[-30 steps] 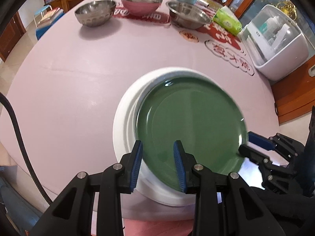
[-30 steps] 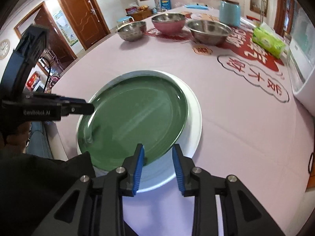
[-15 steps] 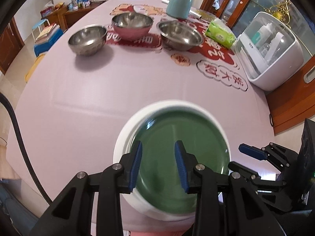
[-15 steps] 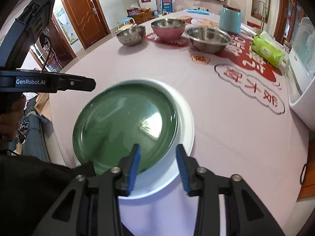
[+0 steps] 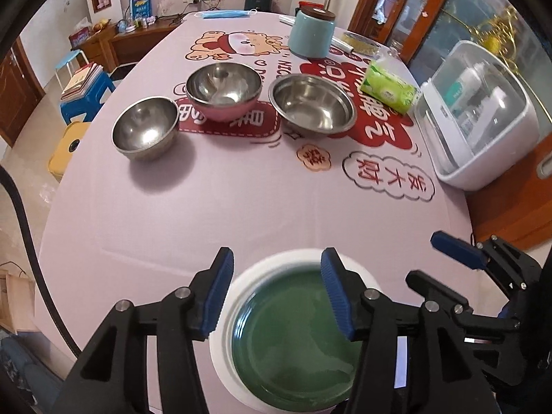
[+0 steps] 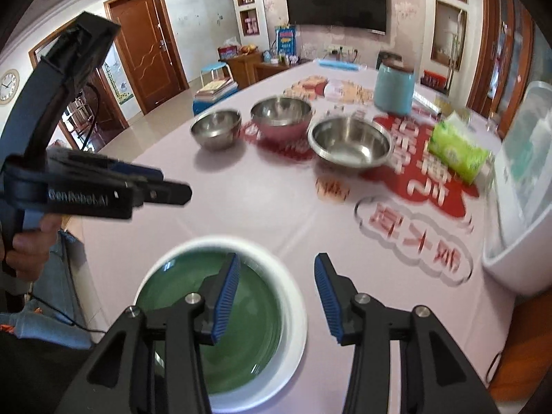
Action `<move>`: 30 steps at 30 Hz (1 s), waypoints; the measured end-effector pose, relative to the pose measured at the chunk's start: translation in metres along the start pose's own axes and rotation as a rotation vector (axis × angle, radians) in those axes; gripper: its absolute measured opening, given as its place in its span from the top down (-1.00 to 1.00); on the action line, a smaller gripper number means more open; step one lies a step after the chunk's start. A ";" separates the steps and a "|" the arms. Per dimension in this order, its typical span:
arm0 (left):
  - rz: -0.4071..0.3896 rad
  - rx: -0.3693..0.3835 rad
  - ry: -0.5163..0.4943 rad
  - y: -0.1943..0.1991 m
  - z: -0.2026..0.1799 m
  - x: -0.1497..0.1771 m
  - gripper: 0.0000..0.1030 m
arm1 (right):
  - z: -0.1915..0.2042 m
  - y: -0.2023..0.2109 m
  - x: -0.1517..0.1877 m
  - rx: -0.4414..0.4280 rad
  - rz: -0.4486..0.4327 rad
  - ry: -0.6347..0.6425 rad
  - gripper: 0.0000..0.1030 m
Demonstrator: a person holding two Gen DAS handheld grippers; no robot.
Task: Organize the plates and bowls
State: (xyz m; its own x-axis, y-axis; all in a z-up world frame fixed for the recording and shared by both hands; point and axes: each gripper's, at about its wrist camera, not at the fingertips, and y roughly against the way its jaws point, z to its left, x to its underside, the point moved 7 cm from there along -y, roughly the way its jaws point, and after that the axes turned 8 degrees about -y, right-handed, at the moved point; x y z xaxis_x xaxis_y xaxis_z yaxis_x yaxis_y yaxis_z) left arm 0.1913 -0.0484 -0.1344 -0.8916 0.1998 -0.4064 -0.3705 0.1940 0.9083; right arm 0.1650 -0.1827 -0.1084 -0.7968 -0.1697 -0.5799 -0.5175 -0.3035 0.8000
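A green plate [image 5: 293, 338] lies stacked on a white plate [image 5: 248, 276] at the near table edge; they also show in the right wrist view, the green plate [image 6: 255, 327] on the white plate [image 6: 293, 310]. My left gripper [image 5: 276, 293] is open and empty, raised above the plates. My right gripper [image 6: 276, 300] is open and empty, above the plates' right rim. Three bowls stand in a row further back: a small steel bowl [image 5: 145, 127], a pink-sided bowl [image 5: 224, 89] and a wide steel bowl [image 5: 312, 105].
A teal canister [image 5: 312, 34], a green tissue pack [image 5: 388, 88] and a white lidded cabinet [image 5: 483, 117] stand at the back right. Bare pink tablecloth [image 5: 207, 207] lies between plates and bowls. The right gripper [image 5: 459, 252] shows beside mine.
Both grippers have let go of the plates' rims, opened wide and pulled back and up. The stacked plates stay at the near edge.
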 end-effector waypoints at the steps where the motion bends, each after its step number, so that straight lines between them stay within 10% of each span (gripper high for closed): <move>1: 0.003 -0.002 0.007 0.001 0.002 -0.005 -0.02 | -0.001 0.000 -0.009 -0.004 0.000 -0.005 0.12; 19: -0.030 -0.035 0.103 -0.005 0.030 -0.100 -0.18 | -0.049 -0.014 -0.131 0.097 -0.026 -0.016 -0.03; 30: -0.022 -0.004 0.104 -0.044 0.029 -0.137 -0.29 | -0.084 -0.068 -0.143 0.142 -0.015 -0.070 -0.05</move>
State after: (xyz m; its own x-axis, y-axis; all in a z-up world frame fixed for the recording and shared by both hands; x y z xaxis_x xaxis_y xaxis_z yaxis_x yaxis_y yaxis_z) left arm 0.3369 -0.0564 -0.1212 -0.9053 0.0944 -0.4141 -0.3914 0.1932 0.8997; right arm 0.3407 -0.2159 -0.0929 -0.8059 -0.0989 -0.5837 -0.5644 -0.1695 0.8079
